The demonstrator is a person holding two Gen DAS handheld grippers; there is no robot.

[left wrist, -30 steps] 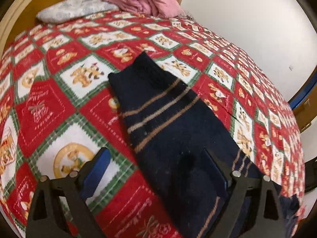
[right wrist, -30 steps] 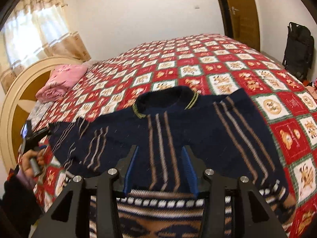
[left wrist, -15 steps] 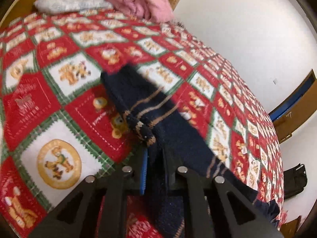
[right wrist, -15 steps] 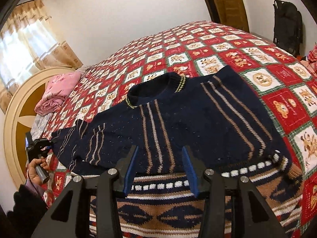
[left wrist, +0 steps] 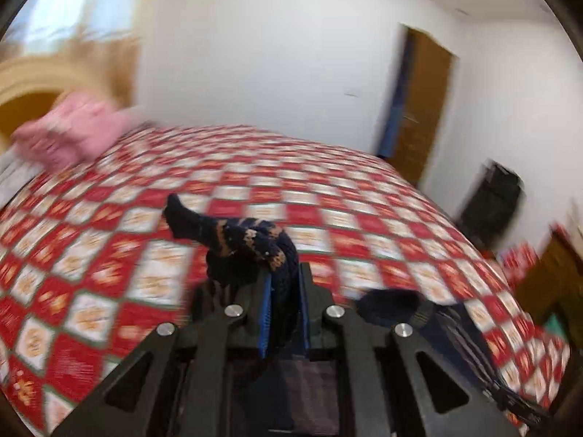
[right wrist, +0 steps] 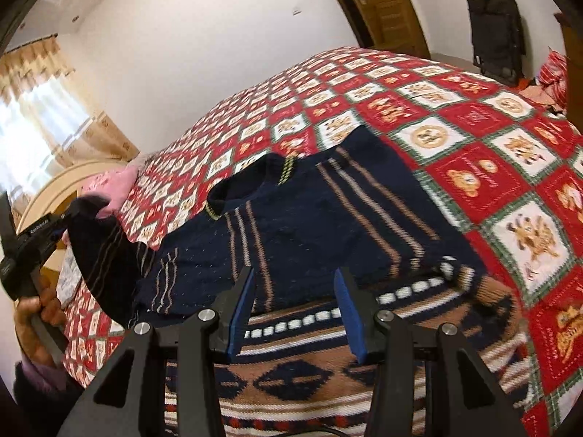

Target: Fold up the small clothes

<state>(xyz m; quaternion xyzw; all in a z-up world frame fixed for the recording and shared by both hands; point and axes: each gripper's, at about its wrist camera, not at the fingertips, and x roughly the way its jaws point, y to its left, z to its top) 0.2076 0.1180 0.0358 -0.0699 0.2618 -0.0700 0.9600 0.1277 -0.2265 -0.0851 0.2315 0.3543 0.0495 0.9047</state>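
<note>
A navy knitted sweater (right wrist: 328, 218) with tan stripes and a patterned brown hem lies flat on the red patchwork bedspread (right wrist: 473, 116). My left gripper (left wrist: 284, 291) is shut on the sweater's left sleeve (left wrist: 247, 240) and holds it lifted off the bed; in the right wrist view the raised sleeve (right wrist: 102, 255) hangs from that gripper (right wrist: 69, 218) at the far left. My right gripper (right wrist: 295, 291) is open and empty, hovering just above the sweater's hem (right wrist: 309, 364).
A folded pink blanket (left wrist: 69, 134) lies by the curved wooden headboard (right wrist: 54, 189). A black bag (right wrist: 495, 25) stands by the wooden door (right wrist: 382, 11). The white wall runs behind the bed. The bedspread stretches bare to the right of the sweater.
My left gripper shut on the sleeve, lifted it off the bed and swung toward the sweater's body. My right gripper dropped lower over the hem and stayed open.
</note>
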